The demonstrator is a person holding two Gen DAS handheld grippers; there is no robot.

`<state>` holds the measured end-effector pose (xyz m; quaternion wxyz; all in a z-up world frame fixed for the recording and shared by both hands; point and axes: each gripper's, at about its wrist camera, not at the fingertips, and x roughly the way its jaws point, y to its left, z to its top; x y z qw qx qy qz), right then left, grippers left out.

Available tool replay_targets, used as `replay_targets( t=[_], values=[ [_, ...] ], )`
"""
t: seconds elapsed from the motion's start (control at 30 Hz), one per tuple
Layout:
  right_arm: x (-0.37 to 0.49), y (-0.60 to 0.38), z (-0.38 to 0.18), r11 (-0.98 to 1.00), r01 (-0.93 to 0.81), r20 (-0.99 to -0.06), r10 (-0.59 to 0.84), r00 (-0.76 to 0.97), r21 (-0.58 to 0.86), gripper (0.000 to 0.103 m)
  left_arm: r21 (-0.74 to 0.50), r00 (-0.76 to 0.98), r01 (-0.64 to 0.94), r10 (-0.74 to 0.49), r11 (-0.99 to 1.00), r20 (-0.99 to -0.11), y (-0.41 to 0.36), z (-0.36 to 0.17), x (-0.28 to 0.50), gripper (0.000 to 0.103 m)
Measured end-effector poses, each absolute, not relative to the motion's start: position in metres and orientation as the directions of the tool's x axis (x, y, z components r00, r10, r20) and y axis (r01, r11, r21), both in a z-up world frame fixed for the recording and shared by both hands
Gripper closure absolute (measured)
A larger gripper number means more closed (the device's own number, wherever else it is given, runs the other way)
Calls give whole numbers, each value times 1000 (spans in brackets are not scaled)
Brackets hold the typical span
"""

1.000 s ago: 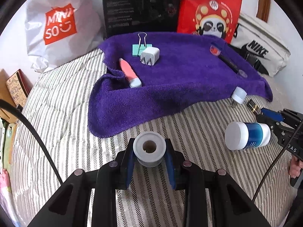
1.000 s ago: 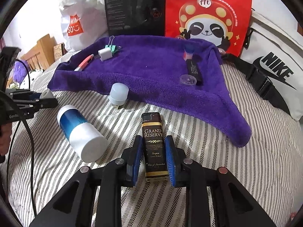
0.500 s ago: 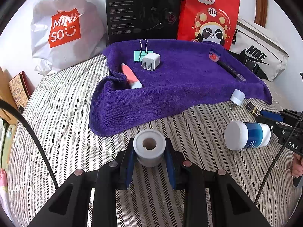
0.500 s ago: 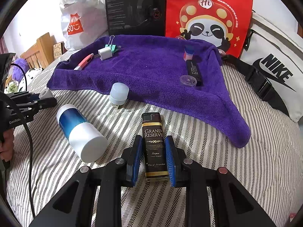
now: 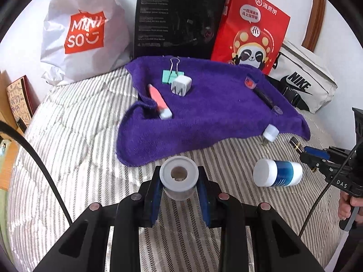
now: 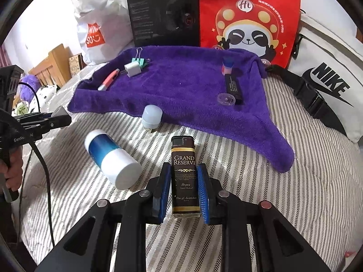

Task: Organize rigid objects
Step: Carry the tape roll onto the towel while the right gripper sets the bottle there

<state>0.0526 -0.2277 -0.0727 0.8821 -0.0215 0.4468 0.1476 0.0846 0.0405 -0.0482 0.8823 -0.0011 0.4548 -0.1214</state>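
Note:
My left gripper is shut on a grey ring-shaped cylinder, held just above the striped bedcover before the purple towel. My right gripper is shut on a black lighter labelled Grand Reserve, also near the bedcover. On the towel lie a pink pen, a white charger plug, a green binder clip, a black stick and a small red-and-blue piece. A blue-and-white bottle lies on its side off the towel, next to a small white cap.
Along the back stand a white Miniso bag, a black box and a red panda bag. A white Nike bag with a black strap lies at the right. A clear round lid rests on the towel.
The left wrist view has tipped upward a little, showing more of the bags behind. Both grippers keep their holds; the right one barely moved.

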Motion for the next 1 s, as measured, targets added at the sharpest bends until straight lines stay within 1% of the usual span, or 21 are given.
replay_targets(
  t=[0.4, 0.8, 0.9, 1.0],
  values=[
    [64, -238, -46, 951, -285, -769, 272, 578, 122, 79, -136, 562, 234, -248, 963, -789, 39, -25, 104, 76],
    [143, -222, -3, 936, -338, -724, 299, 622, 96, 79, -137, 576, 271, -275, 953, -770, 24, 1, 172, 76],
    [163, -217, -1, 936, -340, -717, 300, 629, 92, 79, -114, 577, 265, -252, 958, -777, 19, -2, 189, 75],
    [185, -215, -10, 940, -327, -726, 289, 624, 93, 79, -139, 561, 259, -266, 956, -784, 18, -12, 198, 76]
  ],
)
